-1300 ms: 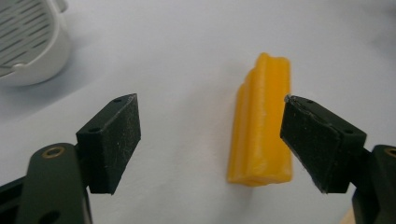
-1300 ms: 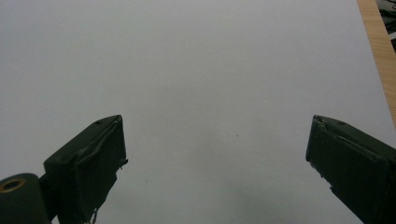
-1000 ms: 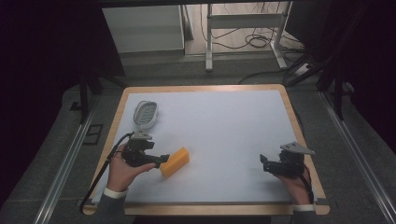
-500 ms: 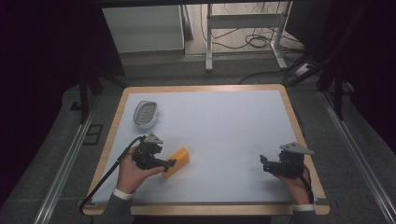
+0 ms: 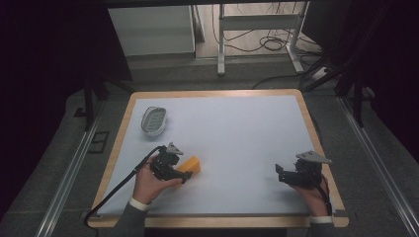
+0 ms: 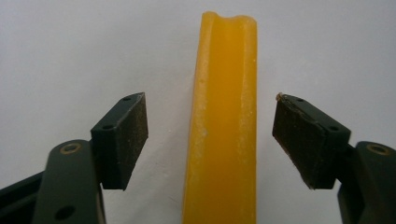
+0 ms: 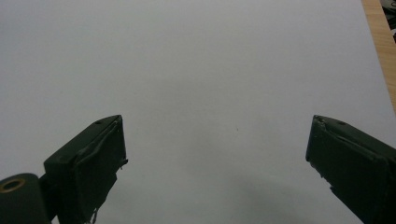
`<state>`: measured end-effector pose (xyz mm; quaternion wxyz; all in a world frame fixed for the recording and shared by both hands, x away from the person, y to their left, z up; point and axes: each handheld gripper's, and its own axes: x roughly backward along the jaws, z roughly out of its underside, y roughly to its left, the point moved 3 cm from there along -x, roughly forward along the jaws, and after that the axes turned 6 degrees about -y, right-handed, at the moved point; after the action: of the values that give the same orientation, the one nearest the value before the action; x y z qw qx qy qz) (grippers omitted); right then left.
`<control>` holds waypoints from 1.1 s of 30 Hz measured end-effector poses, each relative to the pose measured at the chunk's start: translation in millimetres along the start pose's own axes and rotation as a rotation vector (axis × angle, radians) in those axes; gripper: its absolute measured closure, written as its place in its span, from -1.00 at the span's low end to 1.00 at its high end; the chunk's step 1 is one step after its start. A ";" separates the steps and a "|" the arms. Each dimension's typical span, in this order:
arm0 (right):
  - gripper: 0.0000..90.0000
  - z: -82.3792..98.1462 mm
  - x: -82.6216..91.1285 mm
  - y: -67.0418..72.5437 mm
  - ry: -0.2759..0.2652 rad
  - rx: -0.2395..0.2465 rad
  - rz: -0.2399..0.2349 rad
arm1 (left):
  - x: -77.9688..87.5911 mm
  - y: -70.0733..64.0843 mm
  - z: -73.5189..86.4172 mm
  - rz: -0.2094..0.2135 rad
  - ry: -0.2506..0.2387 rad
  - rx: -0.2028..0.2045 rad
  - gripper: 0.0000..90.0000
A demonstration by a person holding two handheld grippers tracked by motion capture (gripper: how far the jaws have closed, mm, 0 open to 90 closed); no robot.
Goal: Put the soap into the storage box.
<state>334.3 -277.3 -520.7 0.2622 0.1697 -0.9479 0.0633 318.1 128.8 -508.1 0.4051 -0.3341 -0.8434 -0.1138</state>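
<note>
High view – left gripper [image 5: 184, 174]: it is being held low at the near left of the table [image 5: 237, 123], its jaws straddling the near end of the yellow block [image 5: 190, 165].
High view – yellow block: it is lying flat on the white surface, near-left of centre, its long side running away to the far right.
High view – right gripper [image 5: 279, 174]: it is being held at the near right of the table, well apart from the block, jaws pointing left.
High view – oval dish [image 5: 153, 120]: it is sitting at the far left of the table, apart from the block.
Left gripper view – left gripper [image 6: 210, 135]: the jaws have just been closing and are being kept spread, with the block between them.
Left gripper view – pads [image 6: 135, 128]: a gap is being left on each side of the block; no contact is being made.
Left gripper view – yellow block [image 6: 224, 126]: it is running straight away from the camera, its far end notched.
Right gripper view – right gripper [image 7: 215, 154]: the jaws are being held wide apart over bare white table [image 7: 196, 60], nothing between them.
Right gripper view – table edge [image 7: 380, 46]: a wooden strip is showing at the far right.
</note>
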 end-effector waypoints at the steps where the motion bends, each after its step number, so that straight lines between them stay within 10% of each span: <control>1: -0.89 0.1 -0.2 0.0 0.000 0.001 0.001 | -2.0 -0.1 0.3 0.000 0.004 -0.001 -0.37; 33: -0.89 -0.2 1.3 -0.5 0.001 0.003 0.016 | -31.1 -4.0 9.2 -0.002 0.103 -0.037 0.33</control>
<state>333.6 -278.1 -519.8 0.2620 0.1628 -0.9489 0.0671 323.8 115.4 -537.3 0.4418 -0.3343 -0.8195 -0.1467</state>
